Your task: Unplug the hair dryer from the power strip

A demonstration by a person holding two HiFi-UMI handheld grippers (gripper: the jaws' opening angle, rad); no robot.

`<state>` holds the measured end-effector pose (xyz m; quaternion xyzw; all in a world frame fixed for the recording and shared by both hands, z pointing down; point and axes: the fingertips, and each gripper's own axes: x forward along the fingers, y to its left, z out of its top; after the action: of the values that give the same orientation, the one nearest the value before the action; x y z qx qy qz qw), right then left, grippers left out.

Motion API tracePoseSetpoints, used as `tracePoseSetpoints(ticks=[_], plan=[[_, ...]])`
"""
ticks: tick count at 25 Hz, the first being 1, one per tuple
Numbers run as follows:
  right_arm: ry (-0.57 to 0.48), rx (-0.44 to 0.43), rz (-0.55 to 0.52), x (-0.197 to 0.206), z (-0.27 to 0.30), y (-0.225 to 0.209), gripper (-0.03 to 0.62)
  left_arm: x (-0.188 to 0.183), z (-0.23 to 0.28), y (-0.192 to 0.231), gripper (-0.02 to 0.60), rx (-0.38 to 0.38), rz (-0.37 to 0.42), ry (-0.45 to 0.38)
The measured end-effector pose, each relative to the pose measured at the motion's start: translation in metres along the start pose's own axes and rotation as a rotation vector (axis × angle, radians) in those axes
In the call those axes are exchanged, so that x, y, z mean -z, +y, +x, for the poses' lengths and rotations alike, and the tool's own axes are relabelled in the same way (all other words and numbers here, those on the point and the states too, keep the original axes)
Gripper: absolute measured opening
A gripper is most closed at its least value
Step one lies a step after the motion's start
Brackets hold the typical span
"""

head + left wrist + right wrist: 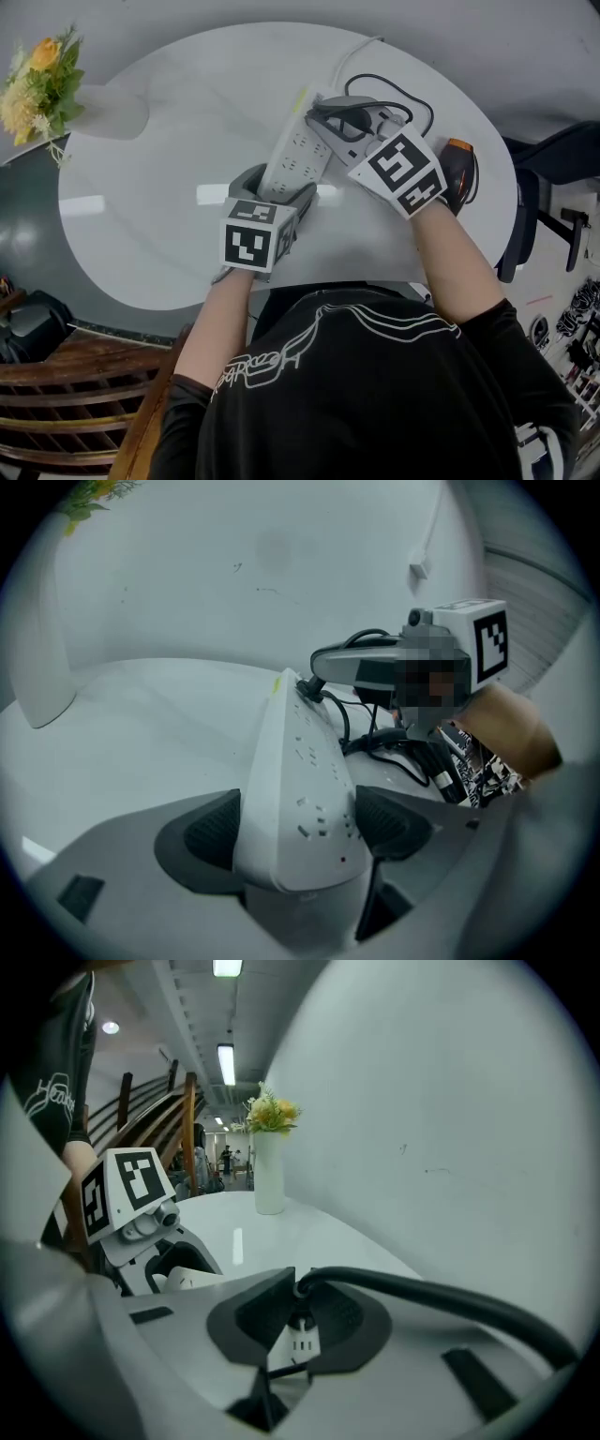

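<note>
The left hand-held gripper (281, 192) (300, 827) is clamped on the near end of the white strip (302, 150) (295, 780), one dark pad (211, 829) pressed on each long side. The strip runs away from it across the table (169, 206). At the strip's far end the right hand-held gripper (328, 120) (298, 1321) comes in from the right, its jaws pinching the plug (301, 1335) (309, 688). From between its jaws the black cord (441, 1297) (412, 94) leads off to the right. The dryer (457, 169), dark with an orange part, lies on the table just right of the right hand-held gripper. A vase (112, 111) (269, 1180) of yellow flowers stands well left of both.
</note>
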<state>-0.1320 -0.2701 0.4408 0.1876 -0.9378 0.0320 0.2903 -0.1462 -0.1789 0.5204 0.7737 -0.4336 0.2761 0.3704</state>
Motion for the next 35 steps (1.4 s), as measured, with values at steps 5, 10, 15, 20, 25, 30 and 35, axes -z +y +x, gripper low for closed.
tracePoseSetpoints(ticks=[5, 10, 15, 20, 25, 30, 35], plan=[[-0.046, -0.011, 0.248, 0.005, -0.003, -0.012, 0.034, 0.001, 0.001, -0.002, 0.376, 0.003, -0.008, 0.007], [-0.051, 0.008, 0.218, 0.002, -0.013, -0.013, 0.034, 0.001, 0.001, 0.0, 0.376, -0.016, 0.002, 0.009], [-0.133, 0.039, 0.161, -0.033, -0.036, -0.024, 0.034, -0.001, 0.0, 0.002, 0.374, -0.016, -0.006, 0.0], [-0.176, 0.046, 0.211, -0.043, -0.06, -0.032, 0.035, -0.004, -0.004, 0.005, 0.374, -0.024, -0.036, -0.041], [-0.197, 0.024, 0.25, -0.04, -0.073, -0.023, 0.035, -0.016, -0.019, 0.015, 0.374, -0.125, 0.093, -0.075], [-0.219, -0.012, 0.274, -0.041, -0.089, -0.009, 0.035, -0.034, -0.042, 0.003, 0.374, -0.098, 0.036, -0.174], [-0.248, -0.049, 0.277, -0.044, -0.119, 0.008, 0.037, -0.051, -0.072, -0.032, 0.373, 0.011, -0.054, -0.262]])
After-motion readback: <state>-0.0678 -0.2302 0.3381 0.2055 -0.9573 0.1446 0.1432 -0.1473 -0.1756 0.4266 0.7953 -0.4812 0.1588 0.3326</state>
